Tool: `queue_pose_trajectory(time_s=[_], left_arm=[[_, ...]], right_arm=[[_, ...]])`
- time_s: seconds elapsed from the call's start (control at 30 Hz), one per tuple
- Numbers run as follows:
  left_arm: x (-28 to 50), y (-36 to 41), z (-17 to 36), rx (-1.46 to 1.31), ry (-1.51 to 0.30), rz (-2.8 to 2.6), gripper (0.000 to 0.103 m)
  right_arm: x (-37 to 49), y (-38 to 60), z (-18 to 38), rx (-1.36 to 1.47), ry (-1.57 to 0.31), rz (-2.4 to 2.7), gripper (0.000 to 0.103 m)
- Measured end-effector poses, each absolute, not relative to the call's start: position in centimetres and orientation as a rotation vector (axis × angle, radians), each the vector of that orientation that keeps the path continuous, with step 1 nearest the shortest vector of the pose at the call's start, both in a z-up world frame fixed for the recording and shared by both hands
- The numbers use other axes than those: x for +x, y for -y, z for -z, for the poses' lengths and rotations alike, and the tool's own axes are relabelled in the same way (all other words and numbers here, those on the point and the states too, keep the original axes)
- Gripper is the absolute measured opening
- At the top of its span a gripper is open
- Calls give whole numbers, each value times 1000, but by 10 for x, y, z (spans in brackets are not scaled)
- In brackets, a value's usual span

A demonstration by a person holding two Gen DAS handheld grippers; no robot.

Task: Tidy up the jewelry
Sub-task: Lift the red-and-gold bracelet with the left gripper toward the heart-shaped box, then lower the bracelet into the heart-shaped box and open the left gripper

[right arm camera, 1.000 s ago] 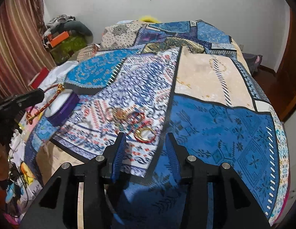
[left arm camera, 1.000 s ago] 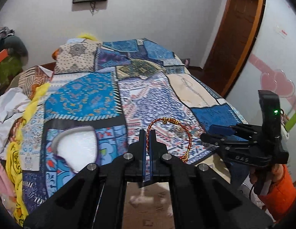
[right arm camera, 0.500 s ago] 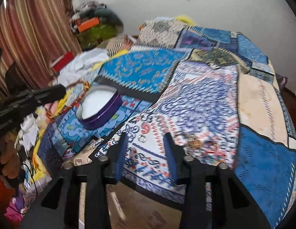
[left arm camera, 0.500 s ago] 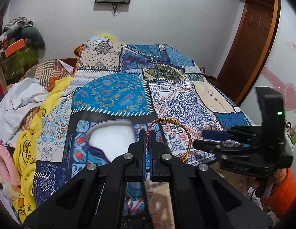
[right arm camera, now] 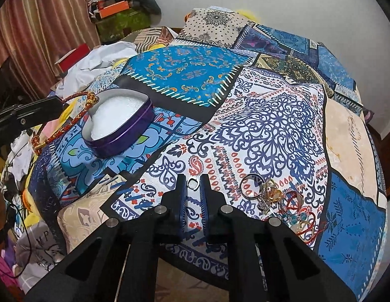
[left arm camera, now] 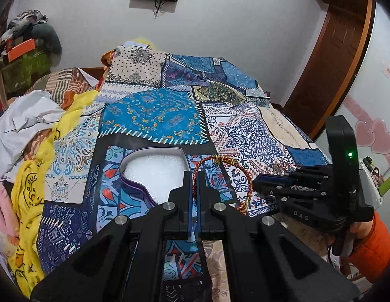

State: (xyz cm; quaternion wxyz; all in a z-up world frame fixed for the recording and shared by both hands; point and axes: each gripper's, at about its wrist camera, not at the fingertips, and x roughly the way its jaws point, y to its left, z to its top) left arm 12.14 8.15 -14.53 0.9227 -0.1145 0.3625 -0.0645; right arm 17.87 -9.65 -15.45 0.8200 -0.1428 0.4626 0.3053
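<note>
Here the left gripper (left arm camera: 194, 176) has its jaws shut on a red-and-gold braided bracelet (left arm camera: 221, 176), at lower centre beside the purple heart-shaped tin (left arm camera: 134, 188). The right gripper (right arm camera: 193, 183) has just been closing its jaws around a small silver ring (right arm camera: 193, 183) at lower centre, lying on the bed's patterned blue quilt (right arm camera: 257, 130).

Right claw (right arm camera: 193, 185) now closed around small ring (right arm camera: 193, 183).

Left hand-held gripper (left arm camera: 193, 176): black arms, silver screws, blue pads. Right hand-held gripper (left arm camera: 260, 180): black, "DAS" marking, green light. Orange sleeve (left arm camera: 373, 249).
</note>
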Motion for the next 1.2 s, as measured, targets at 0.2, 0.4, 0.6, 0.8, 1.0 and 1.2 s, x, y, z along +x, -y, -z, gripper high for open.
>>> queue_pose_trajectory(time_s=[0.2,0.4,0.6,0.8,1.0,1.2], left_arm=[[114,-89,137,-229,-719,113,1],[108,-98,127,-213,-686,95,1],[110,-110,122,-183,-678,69,1],[122,-122,128,-170,-704,58,1],[137,-124,143,-156,-750,74,1],[155,-123,167,-153,-816,101,1]], right_arm=[[170,97,132,-272,-951,-651,10],[160,89,95,-230,-863,-672,10],[155,67,79,-200,-816,-707,10],[153,43,77,-182,-799,-751,10],[162,26,85,-164,-820,-784,10],[175,19,104,-173,-879,-806,10]])
